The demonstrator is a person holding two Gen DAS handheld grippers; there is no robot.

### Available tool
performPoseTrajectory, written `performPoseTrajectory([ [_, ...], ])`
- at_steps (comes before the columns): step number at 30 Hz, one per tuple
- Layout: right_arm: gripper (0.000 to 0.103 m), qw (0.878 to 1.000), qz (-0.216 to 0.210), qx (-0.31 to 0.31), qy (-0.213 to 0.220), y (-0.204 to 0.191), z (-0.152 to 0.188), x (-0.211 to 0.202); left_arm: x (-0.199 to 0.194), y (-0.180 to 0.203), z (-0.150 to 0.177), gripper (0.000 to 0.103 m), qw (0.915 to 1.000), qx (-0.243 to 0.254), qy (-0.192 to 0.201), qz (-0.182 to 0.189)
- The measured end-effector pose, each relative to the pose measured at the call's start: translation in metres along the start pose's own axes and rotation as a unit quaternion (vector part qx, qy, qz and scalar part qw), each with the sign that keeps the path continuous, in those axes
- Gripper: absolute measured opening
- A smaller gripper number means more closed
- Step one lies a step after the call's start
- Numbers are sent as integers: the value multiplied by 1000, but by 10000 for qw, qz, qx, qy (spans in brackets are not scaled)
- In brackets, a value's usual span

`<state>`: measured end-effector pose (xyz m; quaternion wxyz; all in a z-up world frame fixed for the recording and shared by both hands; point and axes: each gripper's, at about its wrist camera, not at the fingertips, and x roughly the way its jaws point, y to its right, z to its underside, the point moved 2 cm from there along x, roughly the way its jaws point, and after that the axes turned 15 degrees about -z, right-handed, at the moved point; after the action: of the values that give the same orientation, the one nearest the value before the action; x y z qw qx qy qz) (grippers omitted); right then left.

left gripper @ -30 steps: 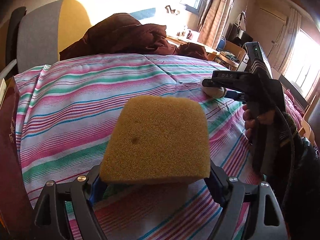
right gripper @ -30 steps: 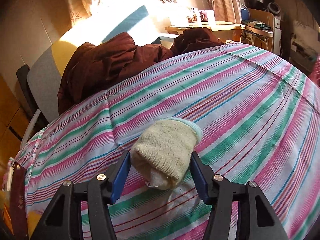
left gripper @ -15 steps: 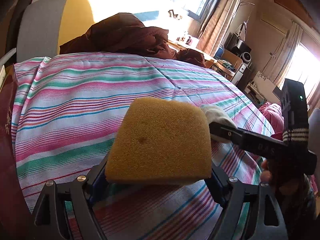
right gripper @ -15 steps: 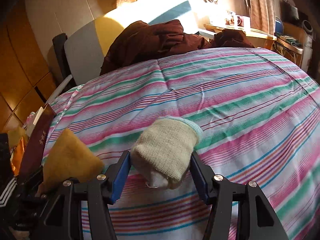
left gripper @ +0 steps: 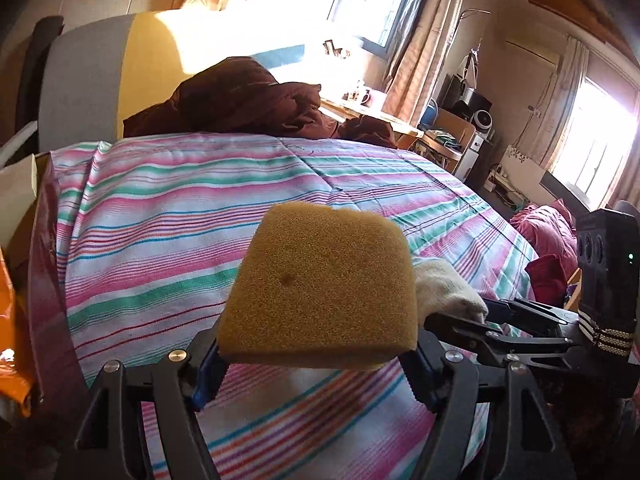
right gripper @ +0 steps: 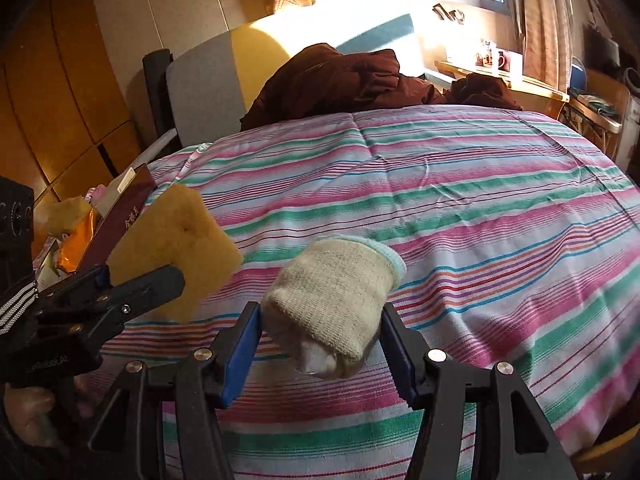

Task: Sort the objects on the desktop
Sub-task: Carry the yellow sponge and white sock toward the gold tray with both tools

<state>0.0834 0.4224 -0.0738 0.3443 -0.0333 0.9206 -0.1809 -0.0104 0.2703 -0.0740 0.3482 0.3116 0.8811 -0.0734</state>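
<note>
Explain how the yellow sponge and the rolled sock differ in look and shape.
The sponge is a flat, squarish yellow slab with a porous surface; the sock is a rolled, rounded bundle of cream knit with a pale blue cuff. The sponge sits in the left gripper, the sock in the right gripper. Both are soft and held above the striped bedspread.

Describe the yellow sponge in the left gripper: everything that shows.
The yellow sponge is a thick, roughly square block of porous foam with rounded corners and one small dark pit on its broad face. The left gripper clamps its near edge between blue-padded fingers, holding it in the air above the striped bedspread, broad face tilted up. In the right wrist view it sits beside the rolled sock, not touching it.
</note>
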Motion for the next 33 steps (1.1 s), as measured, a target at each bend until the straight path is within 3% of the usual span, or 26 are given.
performPoseTrajectory([
  [6,59,9989,-234,-390,115,-34,-5,-8,-38,-7,6,75,9995,-54,180,-240],
  [16,59,9912,-749,-1093,76,-103,-16,5,-100,-65,16,76,9930,-570,658,-792],
  [22,59,9814,-1171,-1524,54,-149,-30,18,-128,-110,17,76,9848,-886,892,-1199],
  [27,59,9696,-1569,-1877,9,-191,-42,34,-148,-155,22,76,9727,-1247,1024,-1668],
  [33,59,9570,-1861,-2223,-81,-234,-57,66,-147,-194,33,76,9628,-1585,921,-1988],
])
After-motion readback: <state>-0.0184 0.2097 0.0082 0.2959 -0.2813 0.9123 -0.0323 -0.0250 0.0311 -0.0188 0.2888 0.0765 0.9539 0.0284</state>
